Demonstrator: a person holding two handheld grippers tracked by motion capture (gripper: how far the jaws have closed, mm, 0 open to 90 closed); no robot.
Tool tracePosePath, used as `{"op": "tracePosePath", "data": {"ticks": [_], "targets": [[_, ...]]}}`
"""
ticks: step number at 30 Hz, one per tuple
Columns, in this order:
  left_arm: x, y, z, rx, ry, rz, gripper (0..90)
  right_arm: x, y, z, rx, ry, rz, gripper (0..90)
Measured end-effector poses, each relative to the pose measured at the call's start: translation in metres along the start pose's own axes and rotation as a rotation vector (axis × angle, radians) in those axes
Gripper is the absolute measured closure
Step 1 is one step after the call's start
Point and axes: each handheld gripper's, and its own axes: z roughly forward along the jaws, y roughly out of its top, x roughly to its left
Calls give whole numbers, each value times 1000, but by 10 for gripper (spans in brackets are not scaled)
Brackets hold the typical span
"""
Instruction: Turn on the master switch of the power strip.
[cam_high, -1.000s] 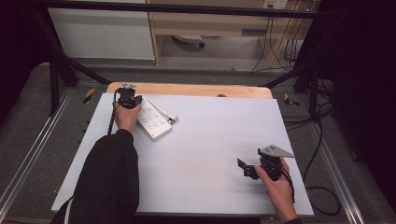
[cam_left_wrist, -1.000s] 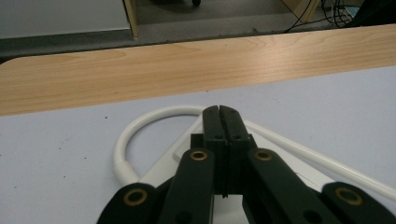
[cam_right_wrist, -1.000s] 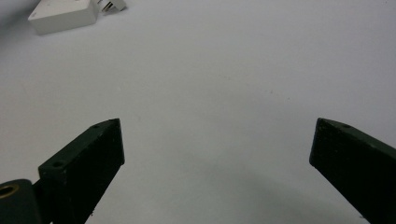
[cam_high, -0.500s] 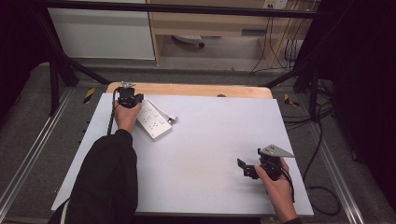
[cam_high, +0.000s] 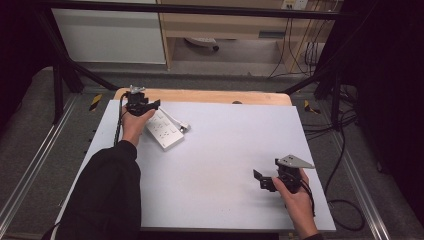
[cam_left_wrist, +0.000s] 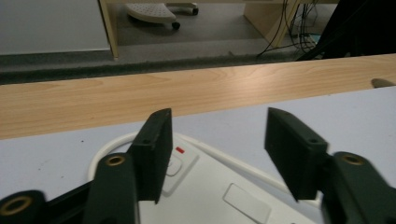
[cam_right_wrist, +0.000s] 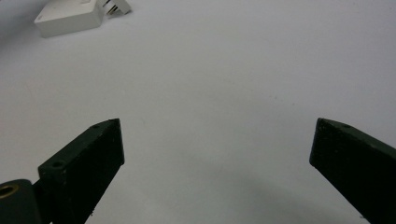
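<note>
A white power strip (cam_high: 165, 132) lies on the far left part of the white table (cam_high: 225, 150), with its white cable and plug (cam_high: 182, 126) beside it. My left gripper (cam_high: 150, 104) hangs open just over the strip's far end. In the left gripper view the strip (cam_left_wrist: 210, 196) lies under the open jaws (cam_left_wrist: 217, 119), its rocker switch with a red mark (cam_left_wrist: 173, 161) by the left jaw. Nothing sits between the jaws. My right gripper (cam_high: 260, 180) rests low over bare table at the near right, wide open (cam_right_wrist: 217, 128). From there the strip (cam_right_wrist: 70, 16) shows far off.
A bare wooden strip (cam_high: 200, 96) runs along the table's far edge. Past it are floor, a cabinet (cam_high: 110, 30) and hanging cables (cam_high: 300, 50). Black frame bars (cam_high: 65, 65) flank the table. A cable (cam_high: 345, 205) trails on the floor at the right.
</note>
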Motion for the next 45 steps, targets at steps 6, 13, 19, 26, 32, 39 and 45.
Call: {"op": "tracePosePath", "data": {"ticks": [6, 13, 19, 26, 32, 39, 45], "targets": [[-18, 3, -11, 2, -30, 27, 141, 0, 0, 0, -3, 3, 5, 32], [-40, 1, -24, 2, -84, 39, 123, 2, 2, 1, -10, 12, 2, 27], [-53, 3, -39, -16, -101, 55, 107, 3, 1, -1, -20, 9, -3, 23], [-61, 1, -60, -31, -124, 55, 104, 2, 1, -1, -11, 2, -8, 25], [-61, -2, -80, -45, -160, 31, 96, 3, 3, -1, -16, 0, -2, 24], [-51, -11, -107, -47, -176, 7, 63, 4, 1, -1, -11, 1, -6, 23], [-43, -23, -132, -47, -182, 3, 70, 4, 1, -3, -14, -3, -3, 22]]}}
